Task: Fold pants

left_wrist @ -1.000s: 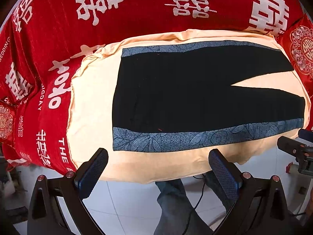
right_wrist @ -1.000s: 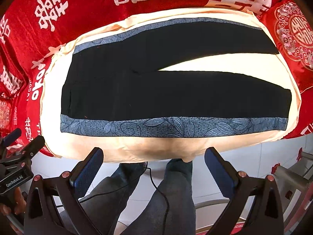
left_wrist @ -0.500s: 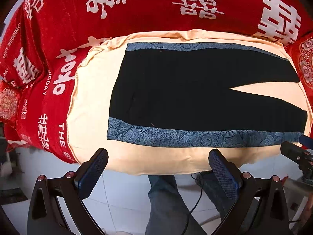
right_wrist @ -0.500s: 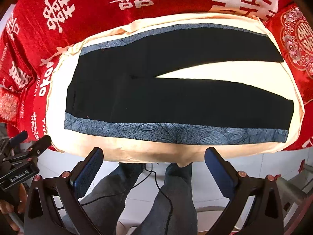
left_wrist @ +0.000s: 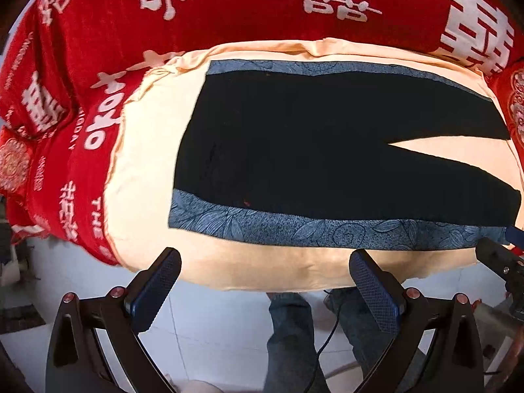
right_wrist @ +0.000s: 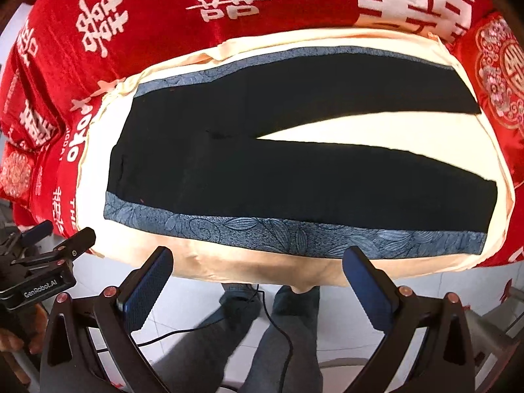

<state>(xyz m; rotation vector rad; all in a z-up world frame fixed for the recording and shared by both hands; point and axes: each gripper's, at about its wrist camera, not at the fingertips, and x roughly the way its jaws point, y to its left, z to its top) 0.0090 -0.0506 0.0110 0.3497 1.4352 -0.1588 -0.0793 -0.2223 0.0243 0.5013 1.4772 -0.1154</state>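
You can read "GenRobot.AI" on the left tool (right_wrist: 36, 286). The red blanket (right_wrist: 147, 16) shows white double-happiness characters, plus "THE" and part of "DAY" along its edge.

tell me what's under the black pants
The pants lie flat on a cream cloth, which shows all around them and between the legs. Whatever is directly beneath the pants is covered.

I seem to be working in a home bedroom, though the fisheye shows little beyond it: a bed under a red wedding blanket (left_wrist: 229, 9), a peach sheet (right_wrist: 376, 131), and white floor tiles (left_wrist: 213, 324).
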